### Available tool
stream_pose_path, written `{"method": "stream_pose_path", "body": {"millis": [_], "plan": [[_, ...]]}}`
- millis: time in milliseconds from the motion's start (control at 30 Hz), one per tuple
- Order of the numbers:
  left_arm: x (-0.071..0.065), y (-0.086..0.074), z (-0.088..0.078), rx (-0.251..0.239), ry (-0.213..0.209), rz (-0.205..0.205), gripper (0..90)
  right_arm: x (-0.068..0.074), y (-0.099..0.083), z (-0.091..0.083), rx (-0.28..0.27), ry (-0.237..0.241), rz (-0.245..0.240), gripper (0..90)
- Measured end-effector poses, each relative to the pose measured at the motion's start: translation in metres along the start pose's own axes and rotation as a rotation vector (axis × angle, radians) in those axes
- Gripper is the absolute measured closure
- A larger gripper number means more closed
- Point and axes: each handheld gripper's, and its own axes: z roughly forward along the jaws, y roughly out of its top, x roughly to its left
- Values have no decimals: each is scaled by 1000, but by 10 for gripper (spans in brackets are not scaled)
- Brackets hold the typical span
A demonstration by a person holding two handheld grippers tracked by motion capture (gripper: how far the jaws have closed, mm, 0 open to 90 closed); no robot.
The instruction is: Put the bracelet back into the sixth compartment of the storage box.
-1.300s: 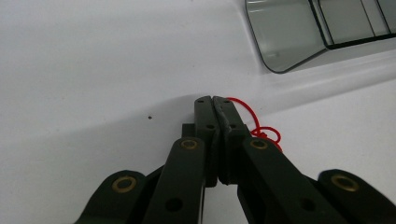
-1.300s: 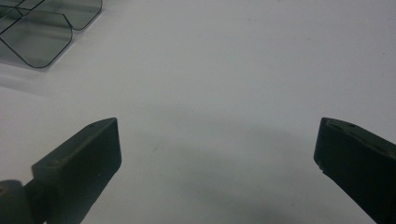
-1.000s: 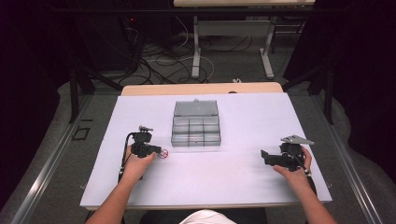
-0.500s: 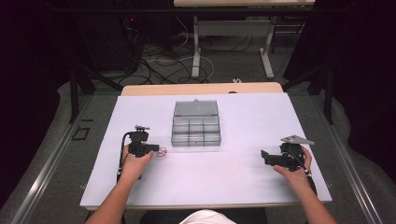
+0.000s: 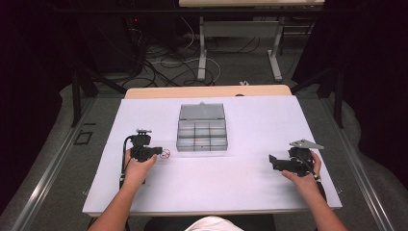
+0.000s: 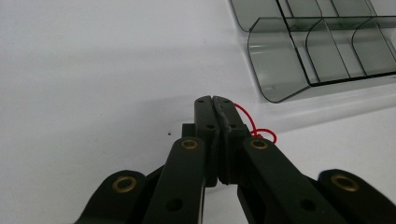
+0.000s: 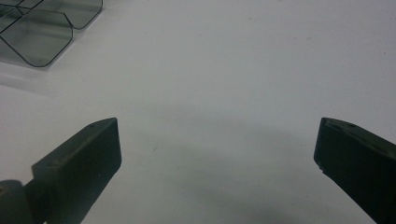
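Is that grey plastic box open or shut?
Open. The box has its lid folded back flat on the table, and the left gripper view looks straight into bare compartments.

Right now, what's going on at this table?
A person sits at a white table with a gripper in each hand. The left gripper is shut on a thin red loop, just in front of an open clear box with dividers. The right gripper rests on the table off to the side, jaws wide open with nothing between them. The loop is not yet in the box.
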Motion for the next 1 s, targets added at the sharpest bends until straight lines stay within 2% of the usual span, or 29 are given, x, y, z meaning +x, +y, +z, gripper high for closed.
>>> {"method": "stream_pose_path", "body": {"millis": [67,100,133,200,233,267,500,533,600,667,867,1000], "plan": [[0,0,-1,-10,4,2,899,0,0,0,-1,0,0,3],[1,0,-3,3,-1,6,899,0,0,0,0,0,0,3],[0,0,-2,-18,9,4,900,0,0,0,-1,0,0,3],[0,0,-3,-26,13,5,900,0,0,0,0,0,0,3],[0,0,-4,-18,8,10,900,0,0,0,0,0,0,3],[0,0,-4,-35,13,7,899,0,0,0,0,0,0,3],[-1,-1,-7,-63,21,9,900,0,0,0,0,0,0,3],[-1,-1,-7,-81,25,5,899,0,0,0,0,0,0,3],[-1,-1,-9,-77,23,8,900,0,0,0,0,0,0,3],[-2,-2,-9,-99,32,6,900,0,0,0,0,1,0,3],[-3,-3,-12,-121,33,3,900,0,0,0,-1,1,1,3],[-4,-4,-14,-157,42,8,899,0,0,0,0,2,1,3]]}}
